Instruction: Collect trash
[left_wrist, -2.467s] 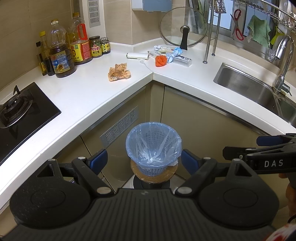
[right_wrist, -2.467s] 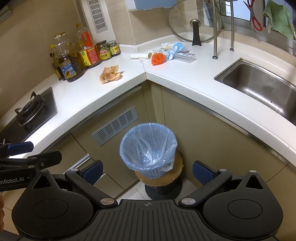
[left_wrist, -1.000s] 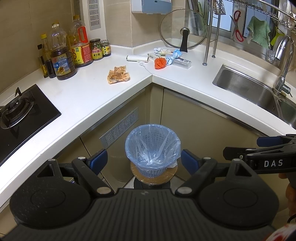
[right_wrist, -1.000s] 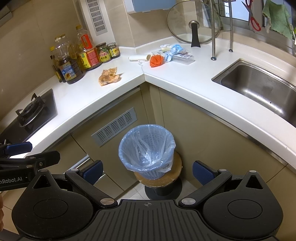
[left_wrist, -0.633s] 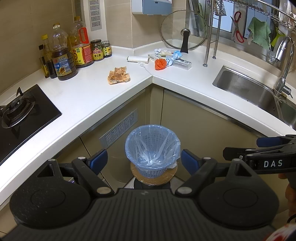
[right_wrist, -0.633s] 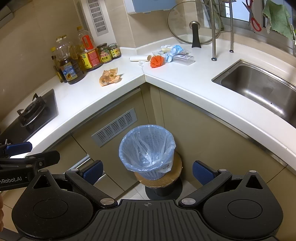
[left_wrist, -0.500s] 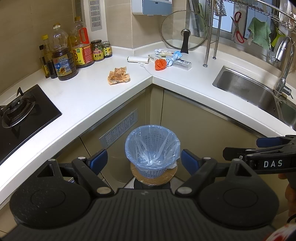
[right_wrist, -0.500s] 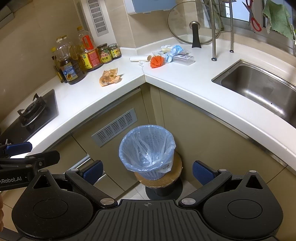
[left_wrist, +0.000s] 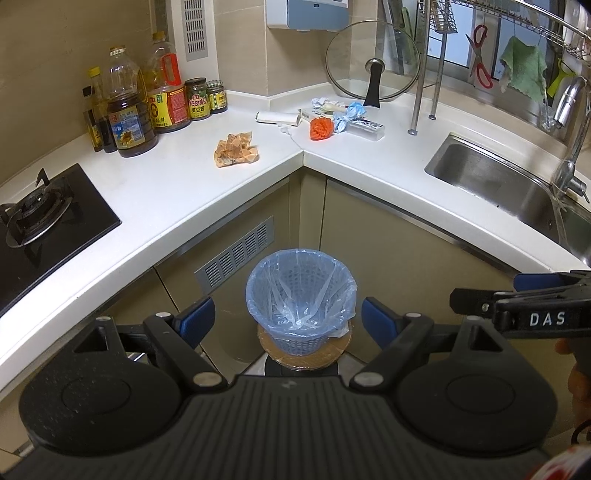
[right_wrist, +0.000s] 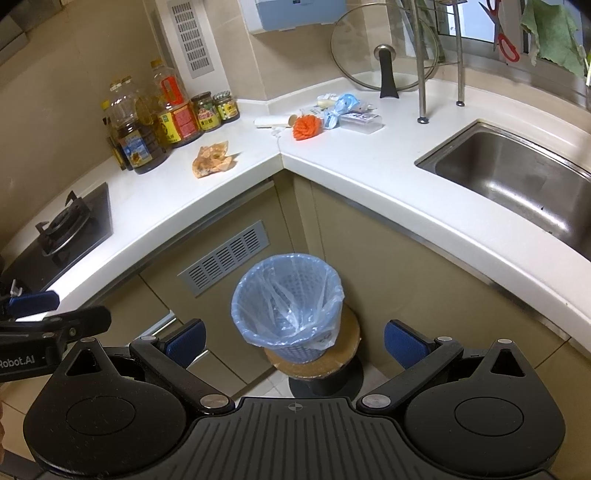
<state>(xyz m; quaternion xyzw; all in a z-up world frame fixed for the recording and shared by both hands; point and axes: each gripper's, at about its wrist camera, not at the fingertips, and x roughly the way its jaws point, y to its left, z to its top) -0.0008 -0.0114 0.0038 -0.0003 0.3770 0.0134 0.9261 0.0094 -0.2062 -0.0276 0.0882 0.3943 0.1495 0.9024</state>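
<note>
Hovering low before the corner cabinets, the left gripper (left_wrist: 284, 319) stood released, its blue pads wide apart with nothing between them; the right gripper (right_wrist: 293, 343) was likewise spread and empty (each showed at the edge of the other's view).

Bin: a blue mesh wastebasket (left_wrist: 301, 295) lined with a pale blue plastic bag, set on a round brown stool (left_wrist: 304, 356) on the floor, below the inner corner of the white desk (left_wrist: 166, 195). Framed between both grippers' fingers, touched by neither.

Trash, all lying on the desk, well apart from the grippers:
- crumpled tan wrapper (left_wrist: 236, 149), alone on the left run, near the corner;
- crumpled orange piece (left_wrist: 320, 129), at the corner;
- twisted pale blue bag (left_wrist: 345, 118), just beside the orange piece;
- white paper roll (left_wrist: 277, 118), lying on its side behind the corner;
- flat clear packet (left_wrist: 367, 127), beside the blue bag;
- small white scraps (left_wrist: 323, 103), behind these (too small to tell further).

Other fittings: oil and sauce bottles (left_wrist: 129, 114) and two jars (left_wrist: 205, 98) against the left wall; black gas hob (left_wrist: 44, 218) at far left; glass pot lid (left_wrist: 373, 61) leaning upright at the back; steel sink (left_wrist: 502, 184) with tap (left_wrist: 569, 122) at right; red scissors (left_wrist: 480, 55) and green cloth (left_wrist: 522, 68) hanging above.
</note>
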